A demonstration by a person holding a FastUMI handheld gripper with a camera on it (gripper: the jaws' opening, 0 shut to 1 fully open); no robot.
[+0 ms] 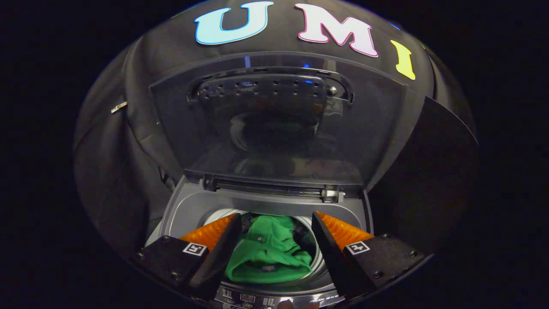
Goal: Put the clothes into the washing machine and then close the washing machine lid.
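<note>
The gripper [274, 223] has its two fingers spread wide apart, holding nothing, and hangs above the open top of the washing machine [184, 206]. Seen between the fingers and below them, a green garment [268, 253] lies bunched inside the drum [309, 240], with a small button showing on its cloth and a bit of darker fabric beside it toward the right finger. The fingers do not touch the garment. Just below the fingers, at the near edge of the washing machine, runs a glossy control panel [257, 299] with small markings too fine to tell. Beyond the fingers, the lid [377, 128] stands raised on its hinge [266, 186] at the back of the opening, its dark see-through pane faintly mirroring the drum and the green cloth. Behind the lid hangs the black cloth wall [128, 128] of the booth.
</note>
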